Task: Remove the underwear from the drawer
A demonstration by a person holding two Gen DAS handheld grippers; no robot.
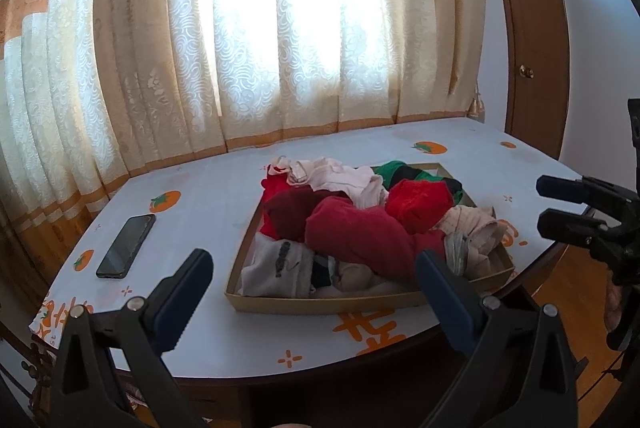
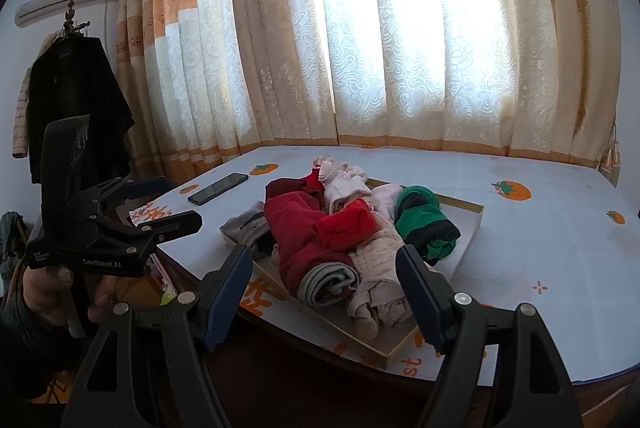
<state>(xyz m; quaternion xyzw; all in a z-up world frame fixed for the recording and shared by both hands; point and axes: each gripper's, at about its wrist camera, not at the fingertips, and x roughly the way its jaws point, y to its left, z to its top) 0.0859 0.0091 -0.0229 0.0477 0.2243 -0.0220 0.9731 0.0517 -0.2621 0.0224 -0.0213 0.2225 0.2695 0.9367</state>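
Right wrist: underwear (image 2: 320,240) beyond fingers (image 2: 420,292).

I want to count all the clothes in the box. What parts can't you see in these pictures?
- Bottom of the box: both views, the heaped clothes cover it, so an exact count is impossible.
- Print on the white garment: left wrist view, folded and too blurred to read.
- Box's near corner: right wrist view, the right gripper finger partly blocks it.
- Phone screen: dark, nothing readable.

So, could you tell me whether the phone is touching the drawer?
Apart: the left wrist view shows bare tablecloth between the phone and the drawer.
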